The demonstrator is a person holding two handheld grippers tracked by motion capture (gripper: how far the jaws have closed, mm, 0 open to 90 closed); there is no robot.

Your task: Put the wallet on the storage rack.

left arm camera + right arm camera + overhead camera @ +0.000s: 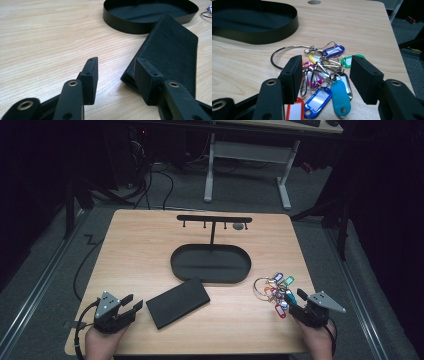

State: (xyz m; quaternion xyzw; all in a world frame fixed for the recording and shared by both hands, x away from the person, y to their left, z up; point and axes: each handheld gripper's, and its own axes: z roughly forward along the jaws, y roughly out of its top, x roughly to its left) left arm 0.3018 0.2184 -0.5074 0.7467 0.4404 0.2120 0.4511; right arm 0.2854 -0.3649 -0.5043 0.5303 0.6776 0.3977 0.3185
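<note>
A bunch of coloured key tags on a wire ring (276, 290) (324, 75) lies at the table's right side. My right gripper (295, 301) (325, 70) hovers just in front of it, open, with the tags lying between and beyond its jaws, untouched. A flat black wallet (177, 302) (172, 50) lies at the front middle. My left gripper (132, 304) (116, 72) is open just left of the wallet's near corner, its right jaw beside the wallet's edge. A black oval tray (175, 265) (125, 26) (274, 35) with a T-shaped hook stand (214, 219) sits at the table's centre.
The wooden table (135, 250) has its front edge right under my hands and its right edge near the key tags. A round hole (239, 226) (314, 2) is in the tabletop behind the stand. White desk legs (209, 170) stand on the floor beyond.
</note>
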